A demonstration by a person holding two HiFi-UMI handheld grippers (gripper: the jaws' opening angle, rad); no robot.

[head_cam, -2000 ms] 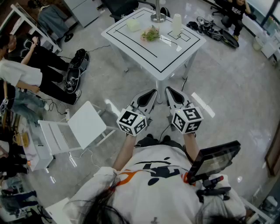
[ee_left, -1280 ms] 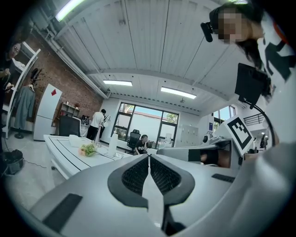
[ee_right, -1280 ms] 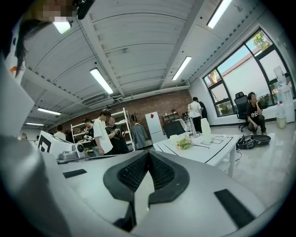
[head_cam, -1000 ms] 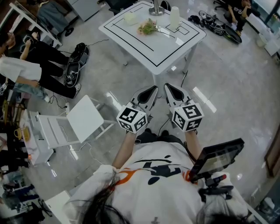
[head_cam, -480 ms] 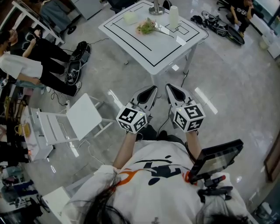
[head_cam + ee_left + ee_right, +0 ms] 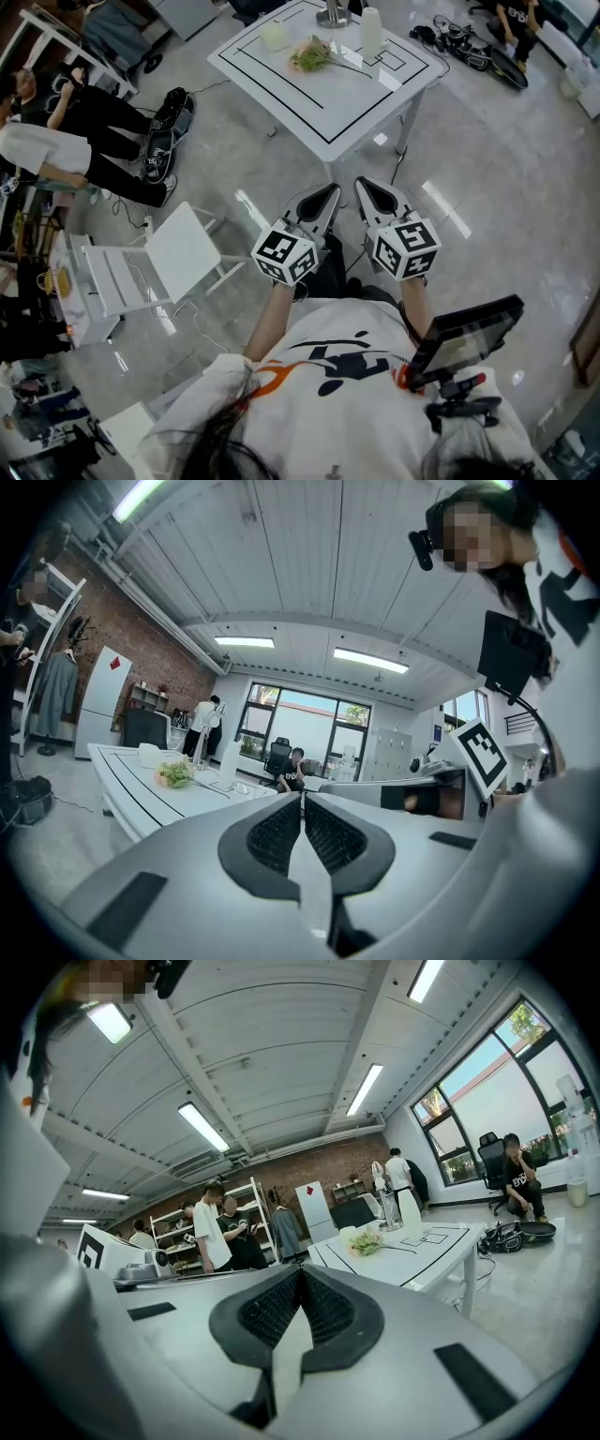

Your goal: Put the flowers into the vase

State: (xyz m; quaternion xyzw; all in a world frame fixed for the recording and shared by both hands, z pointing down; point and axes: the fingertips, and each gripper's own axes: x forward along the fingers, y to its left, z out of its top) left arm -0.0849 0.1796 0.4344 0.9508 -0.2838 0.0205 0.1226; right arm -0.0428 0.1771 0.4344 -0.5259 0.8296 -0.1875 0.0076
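Note:
The flowers [image 6: 310, 56], a small pink and green bunch, lie on the white table [image 6: 347, 103] far ahead of me. The vase [image 6: 372, 33], a tall white cylinder, stands just right of them. Both grippers hang side by side in front of my body, well short of the table and over the floor. My left gripper [image 6: 329, 191] and right gripper [image 6: 361, 185] are shut and hold nothing. The left gripper view has the left gripper [image 6: 302, 799], the flowers [image 6: 174, 773] and the vase [image 6: 230, 761]. The right gripper view has the right gripper [image 6: 300, 1269], the flowers [image 6: 366, 1239] and the vase [image 6: 410, 1206].
A white block [image 6: 274, 36] and a metal stand base [image 6: 333, 14] also sit on the table. A white folding chair [image 6: 178, 262] stands on the floor at my left. People [image 6: 56, 141] and bags [image 6: 164, 131] are further left; another person [image 6: 511, 23] crouches far right.
The head view has drifted, so the table sits a little higher in the picture. Both grippers stay shut and side by side, slightly lower in the picture.

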